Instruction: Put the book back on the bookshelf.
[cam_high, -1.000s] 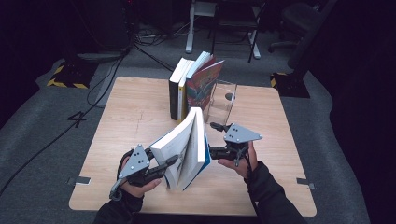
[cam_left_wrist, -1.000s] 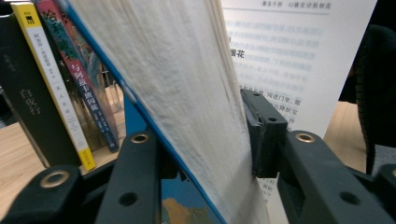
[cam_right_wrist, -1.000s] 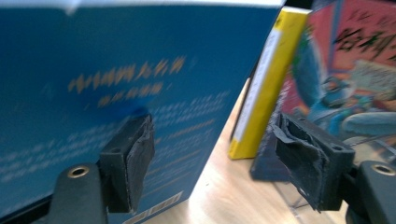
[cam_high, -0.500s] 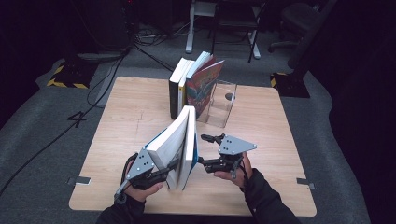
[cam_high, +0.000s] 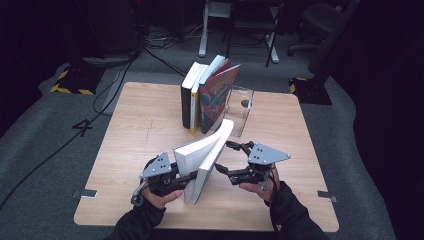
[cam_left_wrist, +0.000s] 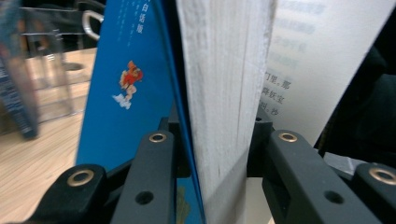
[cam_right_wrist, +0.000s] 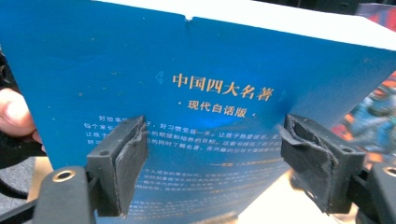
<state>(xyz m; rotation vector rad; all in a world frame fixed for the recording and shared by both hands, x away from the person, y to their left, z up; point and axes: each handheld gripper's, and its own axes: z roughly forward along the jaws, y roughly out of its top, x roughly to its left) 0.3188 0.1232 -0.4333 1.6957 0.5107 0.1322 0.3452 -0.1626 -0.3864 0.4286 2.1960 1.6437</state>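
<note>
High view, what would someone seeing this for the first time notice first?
First, the blue-covered book standing open near the table's front edge, its page block clamped in the left gripper. The right gripper sits beside its blue cover with jaws spread apart. Behind it, a row of books leans against a clear bookend.

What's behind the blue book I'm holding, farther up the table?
Behind the blue book stand a clear acrylic bookend and a row of upright books leaning against it. The book covers the table just behind its base.
</note>
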